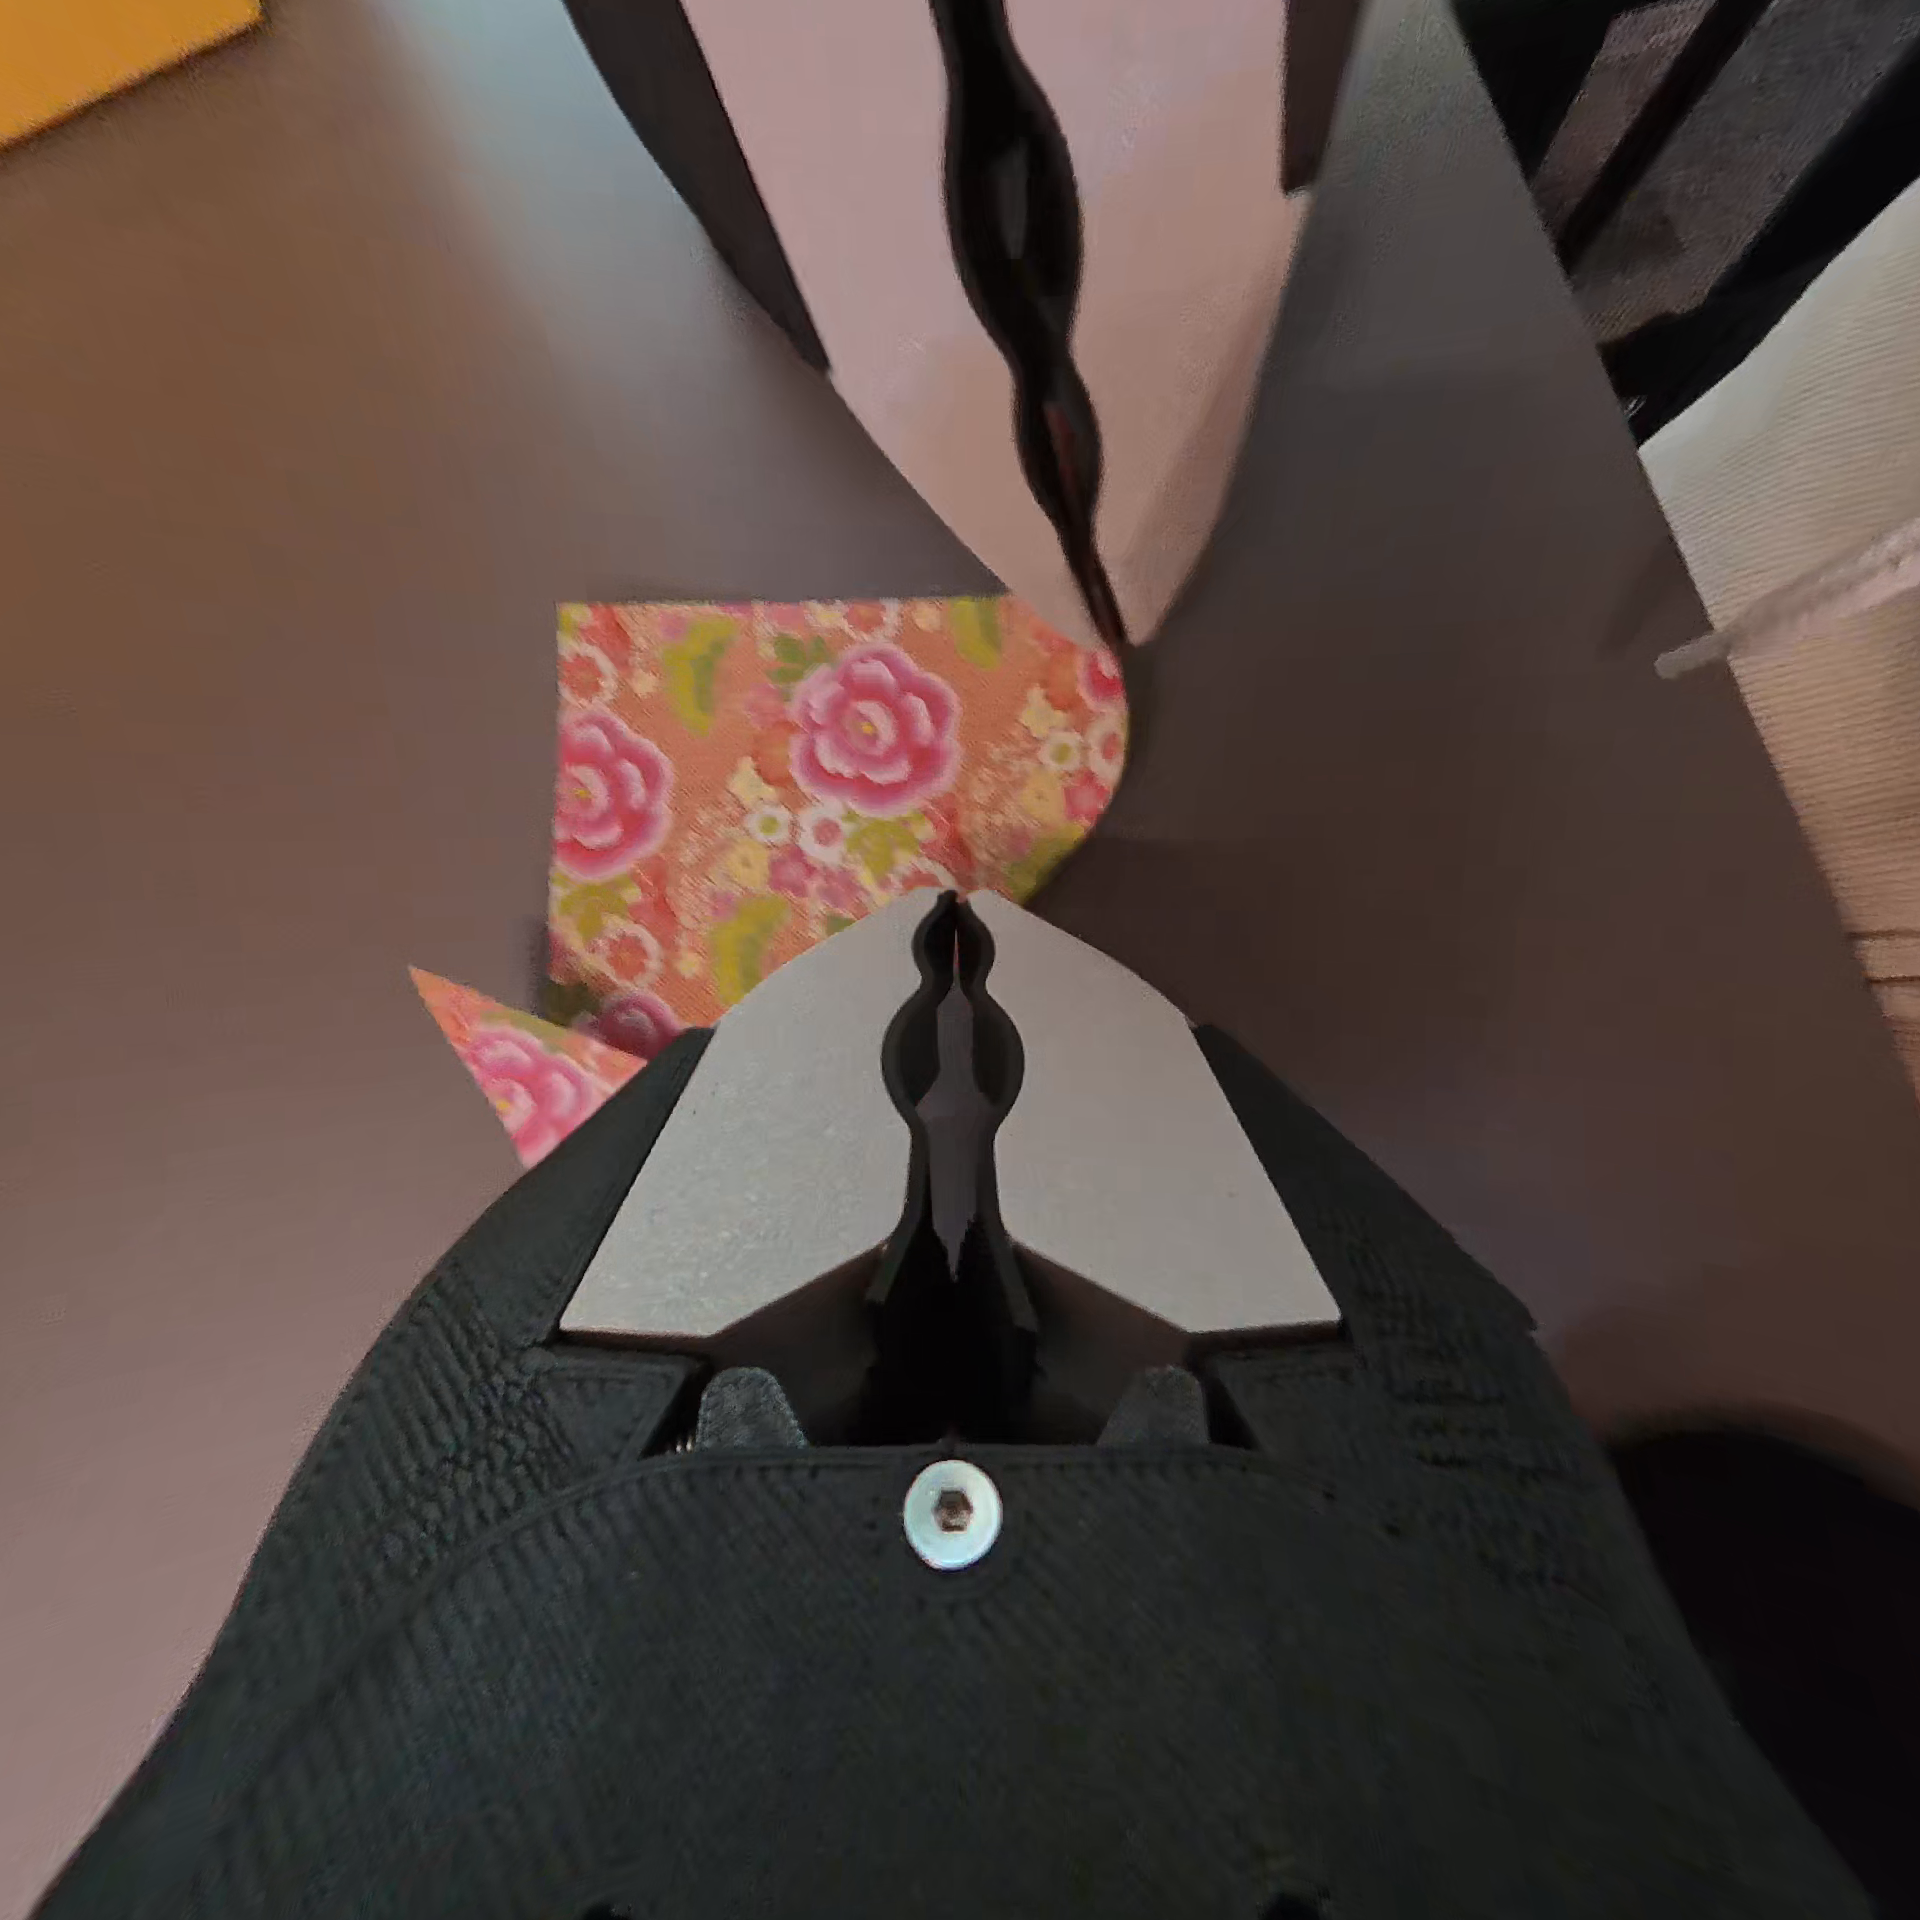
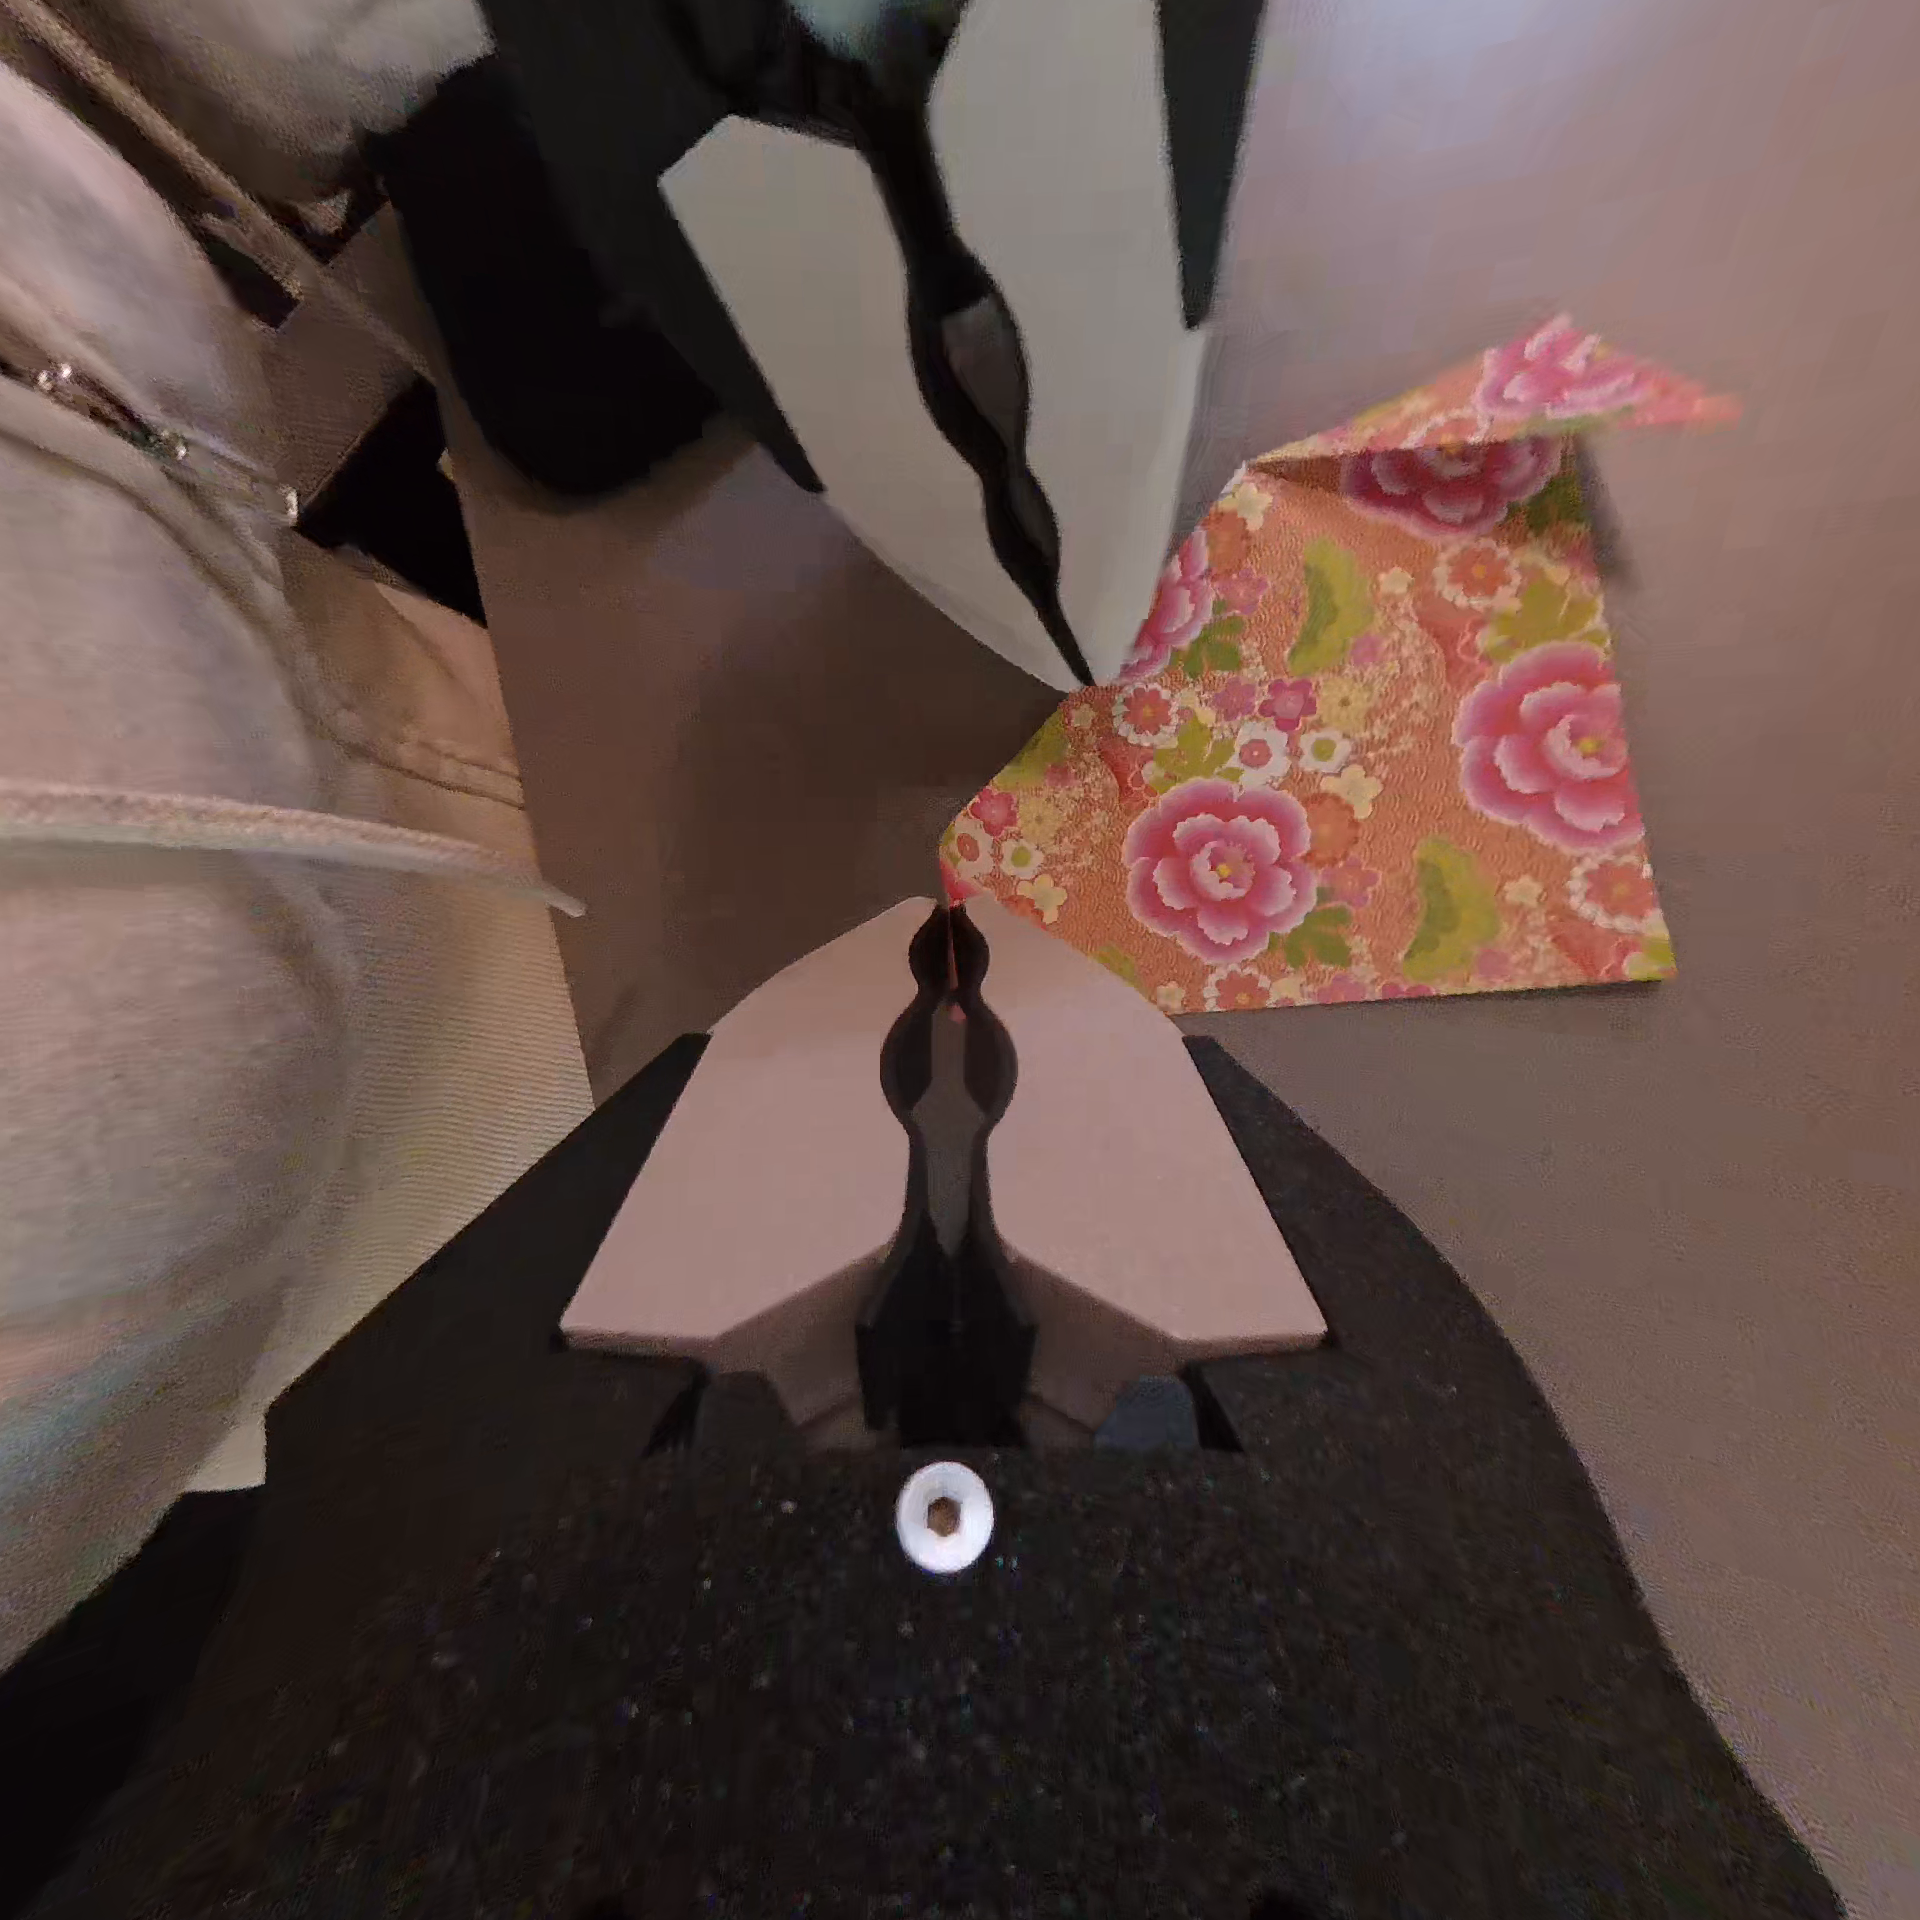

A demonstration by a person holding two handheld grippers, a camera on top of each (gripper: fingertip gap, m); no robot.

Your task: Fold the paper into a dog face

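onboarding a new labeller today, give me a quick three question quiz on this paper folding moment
1. True or false: the left gripper and the right gripper both have their jaws shut on an edge of the floral-patterned origami paper.
2. Which surface does the paper partly rest on: (a) the grey-brown matte tabletop, (b) a blue cloth, (c) a wooden tray?
3. What lies at the tabletop's far corner in the left wrist view?

Key: 1 true; 2 a; 3 a flat yellow-orange sheet.
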